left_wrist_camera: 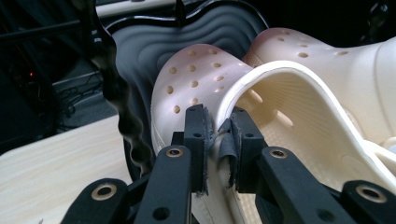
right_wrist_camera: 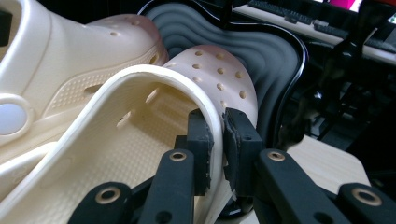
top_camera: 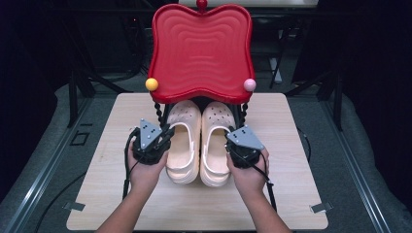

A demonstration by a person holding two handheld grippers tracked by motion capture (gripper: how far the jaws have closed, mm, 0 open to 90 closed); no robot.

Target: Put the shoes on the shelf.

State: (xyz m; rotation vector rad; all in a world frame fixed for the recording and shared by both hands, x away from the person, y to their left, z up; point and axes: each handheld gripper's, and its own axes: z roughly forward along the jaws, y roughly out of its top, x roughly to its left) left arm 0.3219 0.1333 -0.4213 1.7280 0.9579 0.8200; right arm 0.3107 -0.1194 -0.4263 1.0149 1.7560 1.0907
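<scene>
Two cream clogs stand side by side on the table, toes tucked under a red wavy shelf (top_camera: 201, 48). My left gripper (top_camera: 166, 137) is shut on the outer rim of the left clog (top_camera: 183, 141). The left gripper view shows the gripper (left_wrist_camera: 217, 140) pinching that rim on the left clog (left_wrist_camera: 196, 79), with the other clog (left_wrist_camera: 327, 51) behind it. My right gripper (top_camera: 229, 143) is shut on the outer rim of the right clog (top_camera: 214, 145). In the right gripper view the gripper (right_wrist_camera: 217, 140) clamps the rim of the right clog (right_wrist_camera: 219, 70).
The red shelf stands on black beaded legs (top_camera: 158, 112) at the far side of the light wood table (top_camera: 291, 194). A yellow ball (top_camera: 151, 84) and a pink ball (top_camera: 249, 85) mark its front corners. Its dark underside (left_wrist_camera: 140, 51) hangs just above the clogs' toes.
</scene>
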